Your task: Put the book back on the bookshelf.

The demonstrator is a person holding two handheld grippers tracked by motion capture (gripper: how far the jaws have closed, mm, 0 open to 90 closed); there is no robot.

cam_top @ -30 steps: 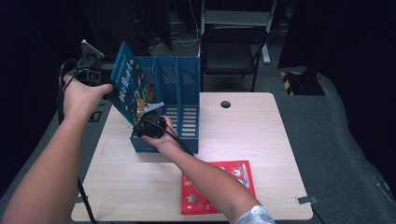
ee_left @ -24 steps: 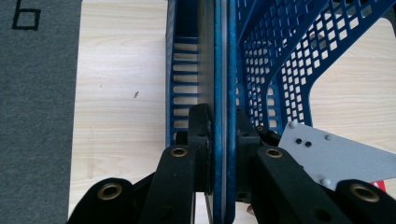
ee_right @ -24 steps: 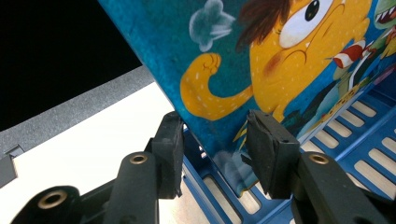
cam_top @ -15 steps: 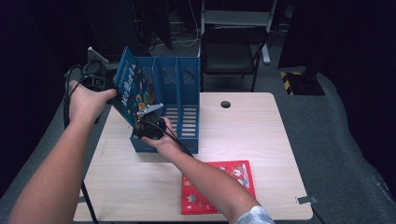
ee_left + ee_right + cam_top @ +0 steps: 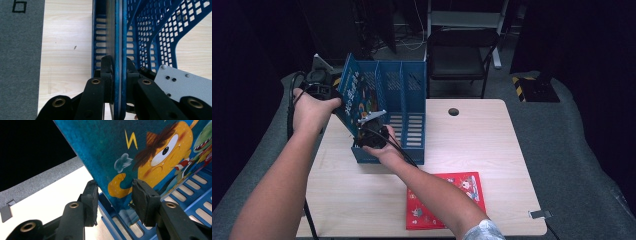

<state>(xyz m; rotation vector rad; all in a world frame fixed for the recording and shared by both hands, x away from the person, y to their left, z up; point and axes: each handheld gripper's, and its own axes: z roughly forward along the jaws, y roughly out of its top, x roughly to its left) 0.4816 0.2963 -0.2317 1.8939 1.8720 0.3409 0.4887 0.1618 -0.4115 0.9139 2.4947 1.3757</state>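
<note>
Blue book [image 5: 358, 97] tipping a little lower into the blue file rack [image 5: 412, 95] than a second ago; left gripper [image 5: 117, 75] clamping its edge; right gripper [image 5: 115, 202] gaping wide around its lower corner, gripping nothing.

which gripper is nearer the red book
Right. The right gripper is at the blue rack's front, just up-left of the red book. The left gripper is beyond it, at the rack's far-left side.

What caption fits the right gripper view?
Right gripper jaws open astride a blue cartoon picture book entering the blue plastic file rack.
</note>
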